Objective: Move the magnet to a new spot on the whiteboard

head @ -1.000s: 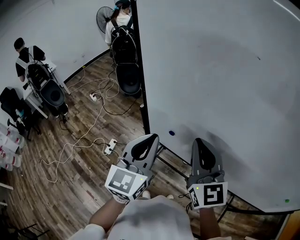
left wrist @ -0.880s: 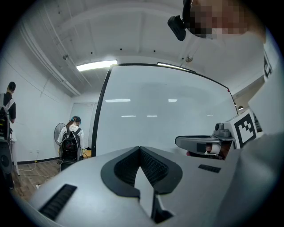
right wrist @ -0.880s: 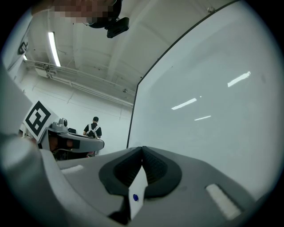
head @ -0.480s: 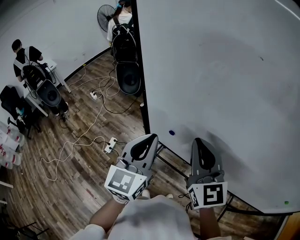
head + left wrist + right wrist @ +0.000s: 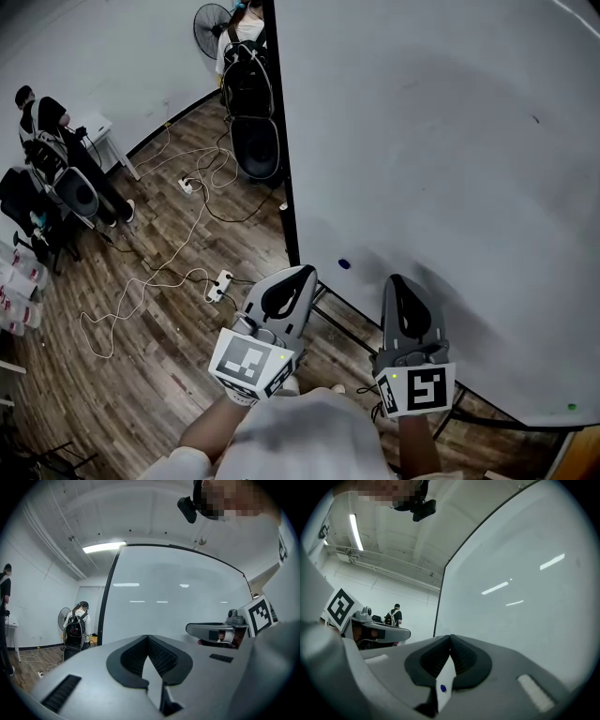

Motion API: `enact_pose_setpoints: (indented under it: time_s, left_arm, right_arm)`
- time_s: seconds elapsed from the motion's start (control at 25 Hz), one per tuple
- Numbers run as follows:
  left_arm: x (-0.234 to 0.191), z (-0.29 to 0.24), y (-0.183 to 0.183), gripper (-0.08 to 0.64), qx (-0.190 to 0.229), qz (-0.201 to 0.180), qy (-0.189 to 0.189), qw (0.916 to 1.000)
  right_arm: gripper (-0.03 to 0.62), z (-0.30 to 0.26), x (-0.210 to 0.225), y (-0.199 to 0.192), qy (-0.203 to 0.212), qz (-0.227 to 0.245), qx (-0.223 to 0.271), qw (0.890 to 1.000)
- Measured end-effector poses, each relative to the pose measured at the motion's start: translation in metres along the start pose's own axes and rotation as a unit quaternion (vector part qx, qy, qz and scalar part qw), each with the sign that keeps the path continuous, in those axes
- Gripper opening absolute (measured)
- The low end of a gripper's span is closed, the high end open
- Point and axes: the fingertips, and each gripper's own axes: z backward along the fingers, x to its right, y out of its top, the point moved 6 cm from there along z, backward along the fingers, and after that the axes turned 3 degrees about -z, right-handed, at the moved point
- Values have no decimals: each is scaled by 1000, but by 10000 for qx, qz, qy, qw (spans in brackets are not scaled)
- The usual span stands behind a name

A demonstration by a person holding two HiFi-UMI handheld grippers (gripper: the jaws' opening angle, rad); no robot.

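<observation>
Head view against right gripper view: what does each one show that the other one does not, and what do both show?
Only the head view shows the wooden floor, a power strip lying on it, and the fan. Only the right gripper view shows the ceiling light, and that the jaws of the right gripper are together with nothing held. Both show the whiteboard, the blue magnet on it, untouched, and the left gripper.
</observation>
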Motion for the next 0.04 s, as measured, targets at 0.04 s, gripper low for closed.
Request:
enact_pose_setpoints:
  time_s: [0.04]
  left_arm:
    - [-1, -1, -1, 6, -2, 6, -2, 10000]
  right_arm:
    - [11, -1, 0, -1, -2, -1, 1, 10000]
